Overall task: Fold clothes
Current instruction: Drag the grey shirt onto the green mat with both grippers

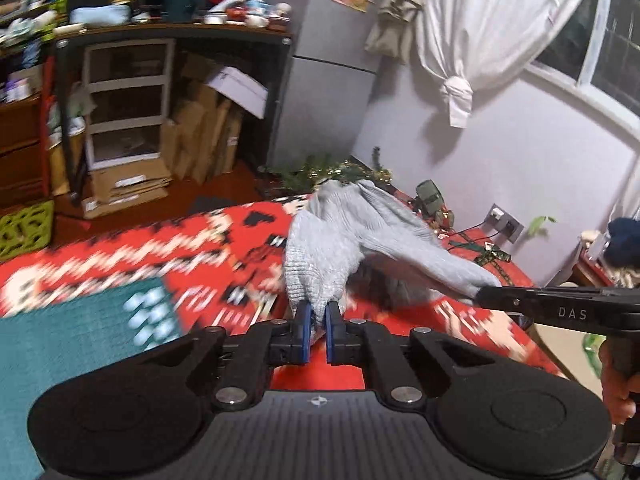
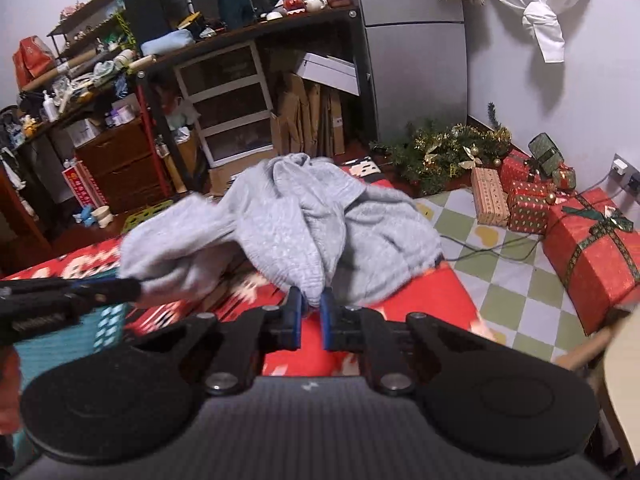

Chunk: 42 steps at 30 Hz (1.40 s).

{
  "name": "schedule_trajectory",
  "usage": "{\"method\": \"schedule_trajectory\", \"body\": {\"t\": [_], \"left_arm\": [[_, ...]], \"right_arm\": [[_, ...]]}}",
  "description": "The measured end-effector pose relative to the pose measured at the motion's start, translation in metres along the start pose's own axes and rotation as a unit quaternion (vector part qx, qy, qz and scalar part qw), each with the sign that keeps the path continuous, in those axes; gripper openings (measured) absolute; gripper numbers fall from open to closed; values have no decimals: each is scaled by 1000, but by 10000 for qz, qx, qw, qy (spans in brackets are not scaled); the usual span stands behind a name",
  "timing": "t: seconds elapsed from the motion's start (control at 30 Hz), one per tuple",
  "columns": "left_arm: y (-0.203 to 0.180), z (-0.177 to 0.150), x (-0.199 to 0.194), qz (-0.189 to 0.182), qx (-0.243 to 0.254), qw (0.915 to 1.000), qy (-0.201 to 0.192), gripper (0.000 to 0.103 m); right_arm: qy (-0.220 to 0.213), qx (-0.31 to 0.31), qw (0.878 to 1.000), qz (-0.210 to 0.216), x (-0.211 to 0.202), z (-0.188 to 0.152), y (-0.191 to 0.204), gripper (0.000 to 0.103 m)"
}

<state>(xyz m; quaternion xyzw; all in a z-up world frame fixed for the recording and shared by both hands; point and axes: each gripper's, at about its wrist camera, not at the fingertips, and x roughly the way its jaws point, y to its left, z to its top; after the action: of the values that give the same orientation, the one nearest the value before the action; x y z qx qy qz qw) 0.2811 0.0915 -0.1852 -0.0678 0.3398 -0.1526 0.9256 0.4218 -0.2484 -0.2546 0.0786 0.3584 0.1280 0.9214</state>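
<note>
a light grey ribbed knit sweater (image 2: 304, 216) hangs bunched and twisted between the two tools, lifted off a red blanket (image 1: 208, 240) with a white and black pixel pattern. its fabric falls in long soft folds, and the ribbed hem band shows clearly at the gripped edges. the far part of the sweater is heaped up, and the nearer parts stretch toward each tool like two drawn-out tails.

the left hand-held gripper (image 1: 316, 314) is clamped on one ribbed edge of the sweater, its blue pads (image 1: 303, 316) pressed close on the cloth. the right hand-held gripper (image 2: 310, 304) is likewise clamped on another edge, with a fold of knit pinched between its blue pads (image 2: 296, 306). in the left wrist view the right tool comes in from the right side with grey cloth stretched to its tip.

a teal cloth (image 1: 60, 352) lies on the blanket at the near left. wrapped gift boxes (image 2: 592, 248) sit on a green and white checked mat (image 2: 508, 280) to the right.
</note>
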Motion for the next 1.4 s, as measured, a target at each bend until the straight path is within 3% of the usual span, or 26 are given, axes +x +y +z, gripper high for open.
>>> {"method": "schedule_trajectory", "body": {"t": [0.2, 0.43, 0.67, 0.83, 1.0, 1.23, 1.3, 1.4], "left_arm": [[10, -46, -102, 253, -462, 9985, 173, 6], [8, -115, -182, 356, -285, 9973, 568, 6], [-5, -174, -203, 542, 416, 9945, 793, 7], [-3, -190, -193, 649, 471, 9931, 861, 11], [-3, -196, -201, 745, 446, 9930, 796, 14], [-7, -203, -223, 842, 732, 9922, 562, 28], [-11, -204, -228, 839, 925, 9913, 414, 32], [-18, -207, -233, 844, 1203, 9889, 201, 49]], "right_arm": [[158, 53, 9997, 189, -88, -44, 24, 9], [539, -127, 9978, 373, -177, -127, 61, 9], [887, -652, 9934, 312, -227, -202, 83, 10], [788, -781, 9933, 327, -238, -224, 87, 13], [573, -1011, 9926, 352, -252, -229, 86, 26], [284, -1404, 9893, 269, -271, -225, 80, 69], [158, -1698, 9852, 190, -273, -224, 82, 98], [-31, -2058, 9783, 233, -278, -226, 80, 103]]}}
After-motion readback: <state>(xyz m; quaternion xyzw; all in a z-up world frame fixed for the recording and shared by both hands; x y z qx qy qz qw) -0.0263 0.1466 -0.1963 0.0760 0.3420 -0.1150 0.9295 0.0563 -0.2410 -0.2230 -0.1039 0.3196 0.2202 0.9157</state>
